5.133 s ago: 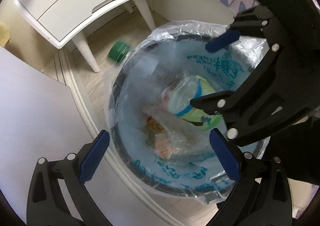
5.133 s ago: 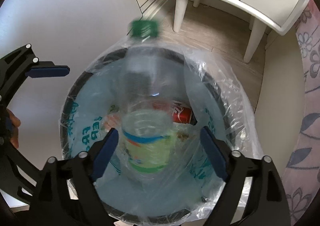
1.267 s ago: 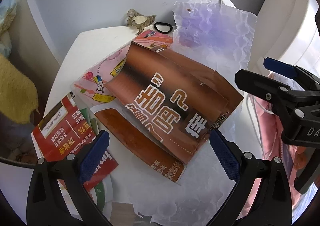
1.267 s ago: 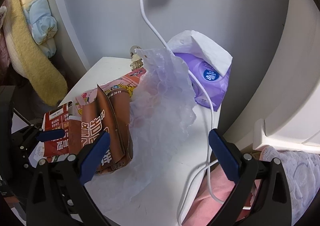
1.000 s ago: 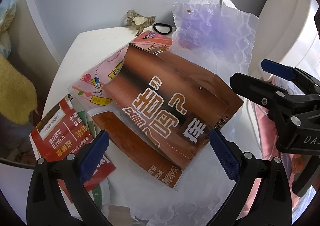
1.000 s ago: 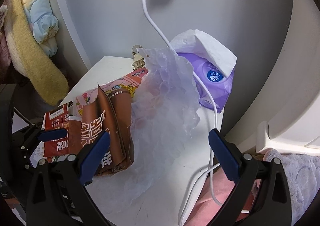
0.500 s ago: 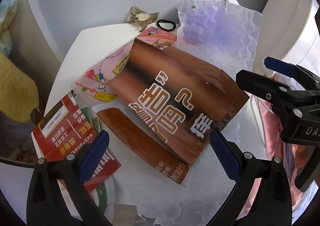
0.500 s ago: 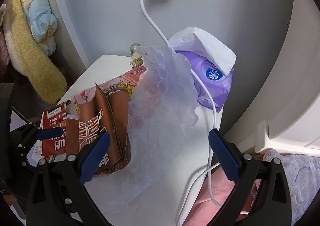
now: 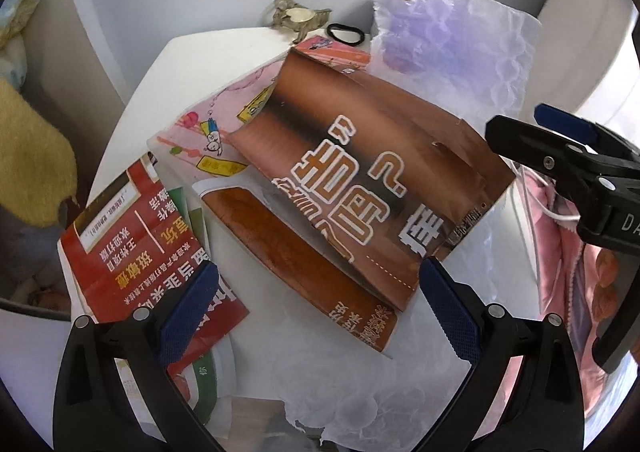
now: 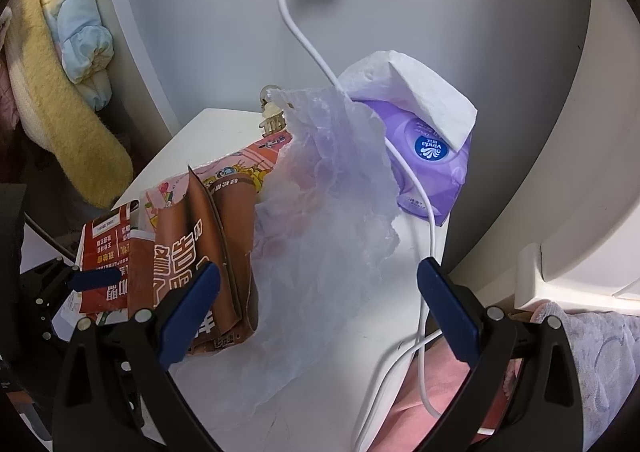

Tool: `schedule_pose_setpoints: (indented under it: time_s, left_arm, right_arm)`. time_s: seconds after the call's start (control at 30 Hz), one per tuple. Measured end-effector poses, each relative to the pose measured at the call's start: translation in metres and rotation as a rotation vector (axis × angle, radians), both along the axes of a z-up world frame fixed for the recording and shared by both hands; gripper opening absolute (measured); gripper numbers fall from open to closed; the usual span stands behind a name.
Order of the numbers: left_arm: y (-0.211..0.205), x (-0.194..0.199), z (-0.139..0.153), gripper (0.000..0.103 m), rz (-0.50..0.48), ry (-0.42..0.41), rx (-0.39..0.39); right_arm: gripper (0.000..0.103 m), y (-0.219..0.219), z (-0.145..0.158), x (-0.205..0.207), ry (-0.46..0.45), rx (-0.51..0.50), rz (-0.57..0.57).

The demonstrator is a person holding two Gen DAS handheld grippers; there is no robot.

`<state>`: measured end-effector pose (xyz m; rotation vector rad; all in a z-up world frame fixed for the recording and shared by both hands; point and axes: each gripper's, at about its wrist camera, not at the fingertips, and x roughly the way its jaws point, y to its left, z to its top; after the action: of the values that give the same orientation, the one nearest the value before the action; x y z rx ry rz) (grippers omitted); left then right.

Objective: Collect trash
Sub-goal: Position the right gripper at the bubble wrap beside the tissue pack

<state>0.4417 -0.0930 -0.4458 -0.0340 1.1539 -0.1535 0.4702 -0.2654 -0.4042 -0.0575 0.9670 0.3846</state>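
Both grippers hang over the small white desk (image 9: 188,63) with their jaws spread wide and nothing between them. The left gripper (image 9: 316,316) sits just above the brown paper bag (image 9: 372,187), which lies flattened but half-buckled on top of a pink printed sheet (image 9: 212,131), with a red leaflet (image 9: 132,236) beside it near the desk's front edge. The right gripper (image 10: 318,312) faces the crinkled clear plastic wrap (image 10: 328,219), which stands up loosely between the bag and the purple tissue pack (image 10: 432,167) at the back.

All of this looks featherlight. The bag should be stiffish paper that creases rather than slips, so I'd pinch it at the raised folded edge nearest the left gripper, where both layers can be caught at once. The wrap is limp and probably slick (it will crumple and could slide out of a shallow bite), so a deep grab on its bunched middle seems safer.

One caution: a white cable (image 10: 424,219) trails down right beside the wrap, and a careless close could snag it. The hair tie (image 9: 346,33) and hair clip (image 9: 296,17) at the back don't look like rubbish.
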Motion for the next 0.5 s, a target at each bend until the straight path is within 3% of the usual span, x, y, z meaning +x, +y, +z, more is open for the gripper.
schedule_pose_setpoints:
  time_s: [0.5]
  left_arm:
    - [0.006,0.017,-0.008,0.097,0.080,0.040,-0.085]
  right_arm:
    - [0.096,-0.010,-0.002,0.014,0.015,0.038,-0.051]
